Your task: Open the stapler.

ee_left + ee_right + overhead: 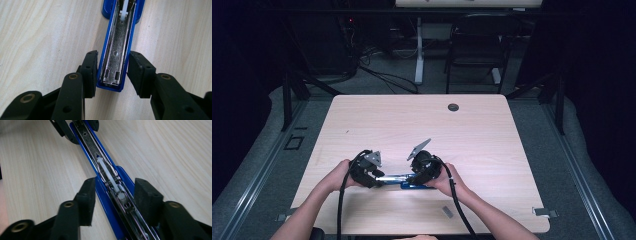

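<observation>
High view: blue stapler [404, 181] opened out flat on the wooden counter [472, 135] near its front edge, between the left gripper [371, 172] and right gripper [424, 170].

Left gripper view: fingers [90, 72] narrowly parted, clamped on the stapler's [117, 50] blue end, metal magazine facing up.

Right gripper view: fingers [147, 197] stand partly open astride the stapler [110, 182], the left pad just beside its blue edge, the right clear of it.

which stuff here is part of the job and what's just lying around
In the job:
- blue stapler, opened flat, metal staple channel up
- left gripper, shut on its tip end
- right gripper, jaws apart around its hinge end

Lying about:
- small grey piece near the table's front edge
- black folding chair behind the table
</observation>
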The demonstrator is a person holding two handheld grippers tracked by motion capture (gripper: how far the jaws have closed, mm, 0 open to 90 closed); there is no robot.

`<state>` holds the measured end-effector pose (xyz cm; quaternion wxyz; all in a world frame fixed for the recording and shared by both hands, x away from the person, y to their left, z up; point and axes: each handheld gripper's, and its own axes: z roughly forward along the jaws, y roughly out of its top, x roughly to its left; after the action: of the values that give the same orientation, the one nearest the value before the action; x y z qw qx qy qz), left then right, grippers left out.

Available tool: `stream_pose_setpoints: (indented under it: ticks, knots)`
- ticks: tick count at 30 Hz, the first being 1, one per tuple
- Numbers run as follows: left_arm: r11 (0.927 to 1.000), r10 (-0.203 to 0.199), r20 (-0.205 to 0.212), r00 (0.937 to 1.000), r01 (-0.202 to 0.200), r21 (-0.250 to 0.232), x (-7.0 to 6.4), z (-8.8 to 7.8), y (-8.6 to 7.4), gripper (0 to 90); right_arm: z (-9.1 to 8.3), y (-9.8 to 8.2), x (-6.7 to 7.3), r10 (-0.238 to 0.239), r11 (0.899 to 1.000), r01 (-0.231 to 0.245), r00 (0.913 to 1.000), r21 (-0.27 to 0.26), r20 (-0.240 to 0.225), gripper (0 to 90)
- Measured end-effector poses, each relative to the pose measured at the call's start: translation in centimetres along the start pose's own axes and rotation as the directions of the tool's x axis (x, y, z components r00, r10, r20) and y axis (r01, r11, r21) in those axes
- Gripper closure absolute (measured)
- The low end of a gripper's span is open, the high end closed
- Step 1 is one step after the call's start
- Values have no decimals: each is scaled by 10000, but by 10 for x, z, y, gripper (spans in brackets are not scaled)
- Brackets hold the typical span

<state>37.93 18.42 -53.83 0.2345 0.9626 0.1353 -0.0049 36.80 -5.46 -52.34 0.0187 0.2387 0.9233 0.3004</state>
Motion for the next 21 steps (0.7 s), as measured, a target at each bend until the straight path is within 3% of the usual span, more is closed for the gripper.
stream_pose_setpoints:
  ticks: [10, 15, 21]
  knots:
    - [10000, -64, -2, 10000, 64, 20, 0, 1, 0, 597, -32, -15, -10, 405, 9973, -444, 9970, 579, 665, 193]
    - [10000, -44, 3, 10000, 44, 36, 0, 1, 0, 597, -44, -24, -15, 693, 9957, -744, 9936, 548, 889, 134]
    - [10000, -38, -7, 10000, 38, 82, 0, 2, 1, 597, -51, -37, -16, 770, 9896, -917, 9885, 1111, 1301, 35]
